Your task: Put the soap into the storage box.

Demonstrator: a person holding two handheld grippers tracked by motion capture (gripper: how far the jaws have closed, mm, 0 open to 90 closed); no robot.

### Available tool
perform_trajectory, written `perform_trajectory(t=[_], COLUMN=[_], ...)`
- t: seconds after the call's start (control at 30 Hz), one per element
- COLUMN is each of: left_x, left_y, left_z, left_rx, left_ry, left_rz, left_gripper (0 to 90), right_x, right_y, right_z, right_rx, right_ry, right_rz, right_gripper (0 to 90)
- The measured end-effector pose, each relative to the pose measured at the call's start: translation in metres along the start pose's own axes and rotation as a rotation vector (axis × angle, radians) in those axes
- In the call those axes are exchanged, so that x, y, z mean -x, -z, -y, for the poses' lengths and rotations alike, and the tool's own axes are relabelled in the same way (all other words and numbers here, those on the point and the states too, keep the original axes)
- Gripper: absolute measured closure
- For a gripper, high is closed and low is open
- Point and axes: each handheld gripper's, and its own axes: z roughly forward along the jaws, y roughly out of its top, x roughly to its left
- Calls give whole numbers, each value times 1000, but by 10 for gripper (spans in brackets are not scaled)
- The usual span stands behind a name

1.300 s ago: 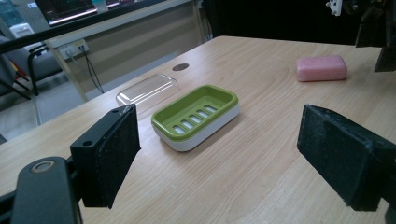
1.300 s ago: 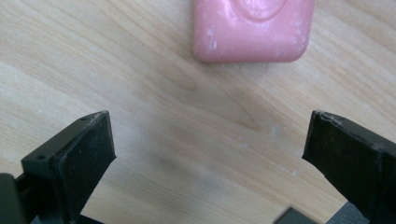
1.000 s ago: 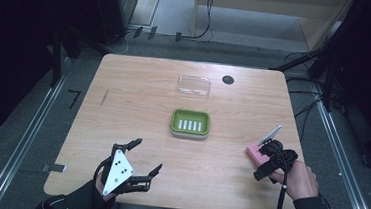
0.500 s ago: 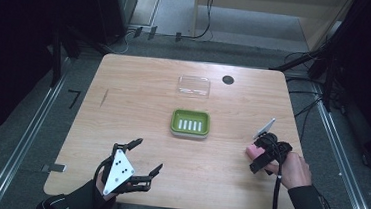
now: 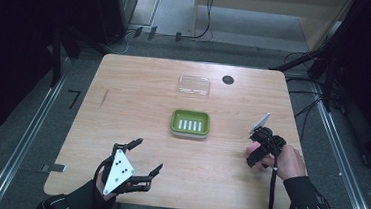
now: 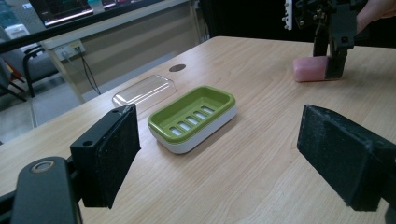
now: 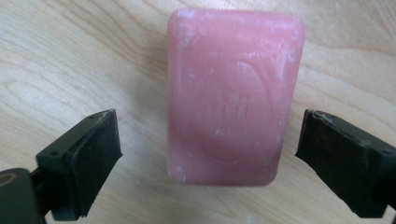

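A pink bar of soap [image 7: 233, 93] lies flat on the wooden table [image 5: 138, 106], right of centre, also seen as the soap [image 5: 250, 148] and soap [image 6: 308, 69]. My right gripper [image 7: 217, 163] points down over it, open, one jaw on either side of the bar and neither touching. That right gripper [image 5: 255, 149] [image 6: 329, 63] is held by a hand in a striped sleeve. A green soap dish [image 5: 190, 123] [image 6: 194, 116] with a slotted floor sits empty mid-table. My left gripper [image 5: 148, 155] [image 6: 224, 158] hovers wide open near the front edge, holding nothing.
A clear plastic lid [image 5: 194, 85] [image 6: 144, 89] lies behind the dish. A small black round spot [image 5: 228, 80] [image 6: 177, 67] sits near the far edge. Cables and metal rails run along the floor around the table.
My right gripper has moved left and come down over the soap, so its jaws now straddle the bar. The left gripper has stayed put.
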Motion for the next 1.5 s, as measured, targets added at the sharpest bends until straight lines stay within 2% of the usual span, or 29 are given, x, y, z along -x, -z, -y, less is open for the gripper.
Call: perform_trajectory(t=[0.2, 0.57, 0.87, 1.03, 1.5], left_x=[0, 0, 0, 0, 0], left_y=[0, 0, 0, 0, 0], left_z=[0, 0, 0, 0, 0], left_rx=[0, 1, -1, -1, 0], left_ry=[-1, -3, -4, -4, -5], left_rz=[0, 1, 2, 2, 1], left_gripper=[137, 137, 137, 136, 137], right_x=[2, 4, 5, 8, 10], right_y=[-1, -2, -3, -6, -7], right_z=[-6, -6, -6, -6, -10], right_rx=[3, 12, 9, 2, -16], right_ry=[4, 4, 2, -1, 10], right_rz=[-2, -8, -1, -16, -27], right_gripper=[170, 294, 352, 377, 388])
